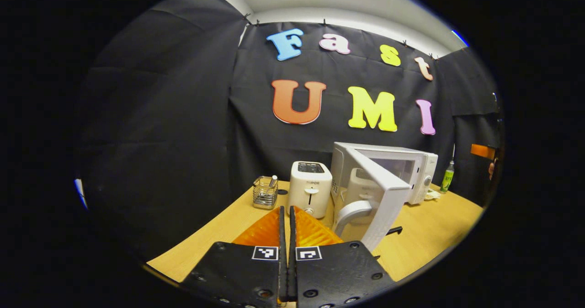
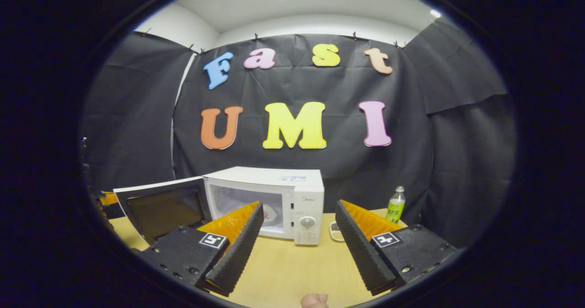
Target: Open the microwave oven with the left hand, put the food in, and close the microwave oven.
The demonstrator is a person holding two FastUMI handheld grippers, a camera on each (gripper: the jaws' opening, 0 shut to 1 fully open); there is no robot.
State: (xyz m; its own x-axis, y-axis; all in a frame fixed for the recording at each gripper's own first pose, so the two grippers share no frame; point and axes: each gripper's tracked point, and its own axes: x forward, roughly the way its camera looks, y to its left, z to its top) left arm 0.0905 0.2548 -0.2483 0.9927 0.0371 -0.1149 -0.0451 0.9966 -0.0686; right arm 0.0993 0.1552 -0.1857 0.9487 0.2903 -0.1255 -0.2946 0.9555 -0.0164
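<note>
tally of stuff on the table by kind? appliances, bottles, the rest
Appliances: 2, the microwave with its door open, and the toaster
Bottles: 1, green bottle
Wire holders: 1, wire basket
Dishes: 1, small dish beside the microwave
Total: 5

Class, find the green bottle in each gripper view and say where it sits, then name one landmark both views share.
Left gripper view: the green bottle stands far right, just past the microwave oven, against the black wall.
Right gripper view: the green bottle stands right of centre, to the right of the microwave oven, above the right finger.
Shared landmark: the white microwave oven with its door open.
</note>
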